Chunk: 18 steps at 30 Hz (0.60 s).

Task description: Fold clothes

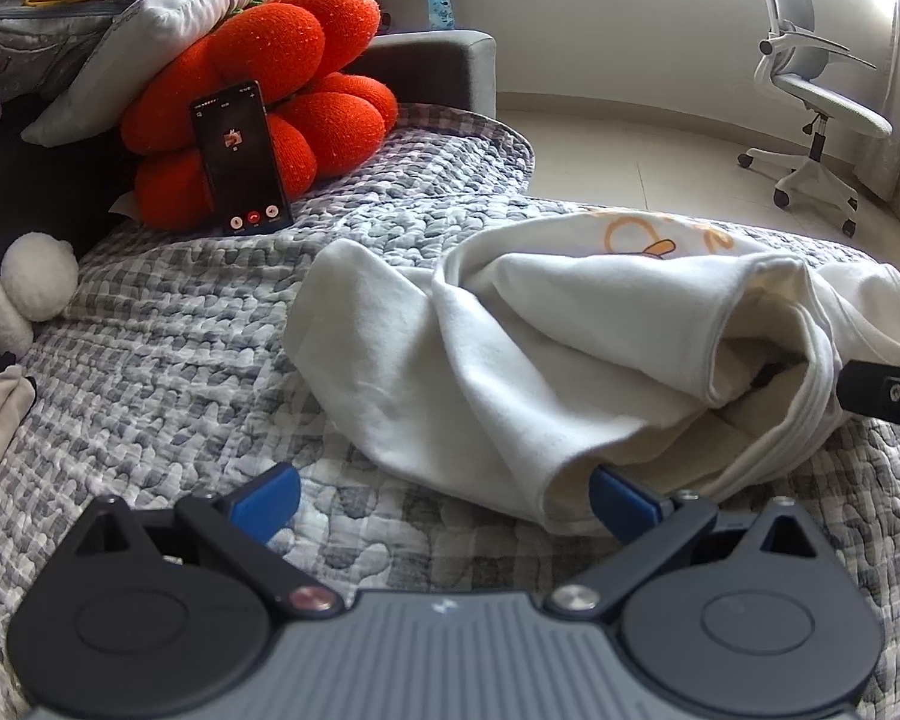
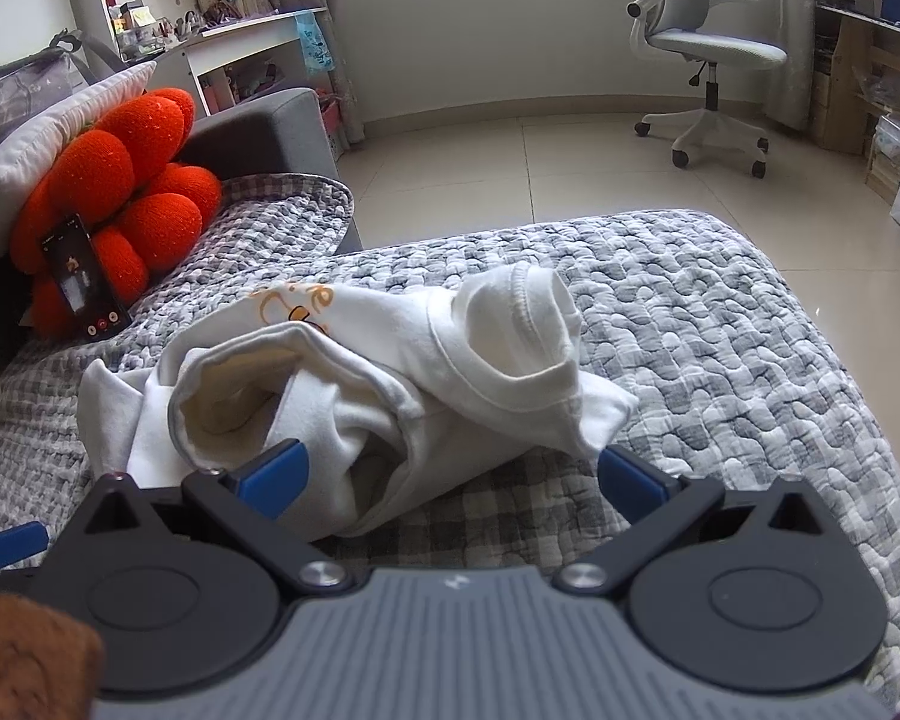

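Checking left view: my left gripper (image 1: pixel 444 501) was wide, empty, at the crumpled white shirt (image 1: pixel 510 348) on the quilt (image 1: pixel 180 360). Right view: right gripper (image 2: pixel 453 480) wide too. Soft, floppy; I'd pinch the hem (image 2: pixel 234 372).

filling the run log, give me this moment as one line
task: fold clothes | left gripper: open, empty | right gripper: open, empty | white garment: crumpled on quilt, unfolded | phone: propped on red cushion

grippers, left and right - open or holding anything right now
Left gripper: open, holding nothing.
Right gripper: open, holding nothing, white garment just ahead.
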### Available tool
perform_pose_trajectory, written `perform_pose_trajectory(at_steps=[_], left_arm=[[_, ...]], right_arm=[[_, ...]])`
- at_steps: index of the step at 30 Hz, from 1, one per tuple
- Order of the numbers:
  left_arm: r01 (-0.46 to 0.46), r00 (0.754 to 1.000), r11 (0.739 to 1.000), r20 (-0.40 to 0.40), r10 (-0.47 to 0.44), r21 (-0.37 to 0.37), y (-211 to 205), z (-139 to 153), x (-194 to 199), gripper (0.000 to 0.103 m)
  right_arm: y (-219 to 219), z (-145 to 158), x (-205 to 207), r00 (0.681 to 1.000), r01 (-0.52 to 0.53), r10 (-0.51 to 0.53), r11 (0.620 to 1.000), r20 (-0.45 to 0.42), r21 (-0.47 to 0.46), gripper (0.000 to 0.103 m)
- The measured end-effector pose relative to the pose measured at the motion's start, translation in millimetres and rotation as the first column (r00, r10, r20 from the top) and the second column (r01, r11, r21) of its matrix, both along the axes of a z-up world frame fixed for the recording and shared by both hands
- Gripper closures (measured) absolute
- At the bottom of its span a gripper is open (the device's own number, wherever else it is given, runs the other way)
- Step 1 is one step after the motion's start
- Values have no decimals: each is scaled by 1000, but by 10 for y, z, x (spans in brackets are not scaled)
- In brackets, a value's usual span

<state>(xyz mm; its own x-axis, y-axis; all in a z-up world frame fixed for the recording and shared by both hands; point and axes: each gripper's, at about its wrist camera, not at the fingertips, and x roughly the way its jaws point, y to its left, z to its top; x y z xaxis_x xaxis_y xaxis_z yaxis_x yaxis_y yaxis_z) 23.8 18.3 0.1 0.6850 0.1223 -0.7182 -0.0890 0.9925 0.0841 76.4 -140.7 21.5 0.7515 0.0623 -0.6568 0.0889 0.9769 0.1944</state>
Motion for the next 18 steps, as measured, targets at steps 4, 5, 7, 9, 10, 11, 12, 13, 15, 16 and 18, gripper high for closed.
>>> perform_pose_trajectory(at_steps=[4,5,7,9,10,11,12,13,15,16,18], left_arm=[[-10,1000,1000,-13,10,-15,63,-36,120,0],[-14,1000,1000,-20,14,-14,70,-56,153,0],[-19,999,1000,-35,19,-12,75,-102,221,0],[-20,999,1000,-49,20,-5,72,-151,289,0],[-18,998,1000,-56,18,0,66,-179,318,0],[-14,998,1000,-63,15,5,58,-207,348,0],[-10,997,1000,-71,11,9,51,-237,381,0],[-6,997,1000,-80,7,14,45,-270,416,0],[1,996,1000,-92,1,19,39,-336,479,0],[3,996,1000,-86,-1,18,38,-349,496,0],[5,998,1000,-69,-4,15,39,-358,520,0]], right_arm=[[15,-12,62,1000,12,-12,1000,4,-1,0],[15,-27,84,1000,15,-15,1000,1,0,0],[16,-71,136,1000,19,-19,1000,-9,7,0],[16,-114,188,1000,23,-23,1000,-19,14,0],[16,-140,214,999,24,-23,1000,-26,20,0],[21,-171,242,999,24,-23,999,-36,27,0],[23,-200,268,999,25,-23,999,-45,29,0],[22,-229,293,998,25,-23,999,-54,29,0],[22,-286,344,997,23,-21,999,-71,28,0],[21,-318,368,997,22,-19,999,-79,27,0],[17,-370,404,996,16,-14,1000,-90,25,0]])
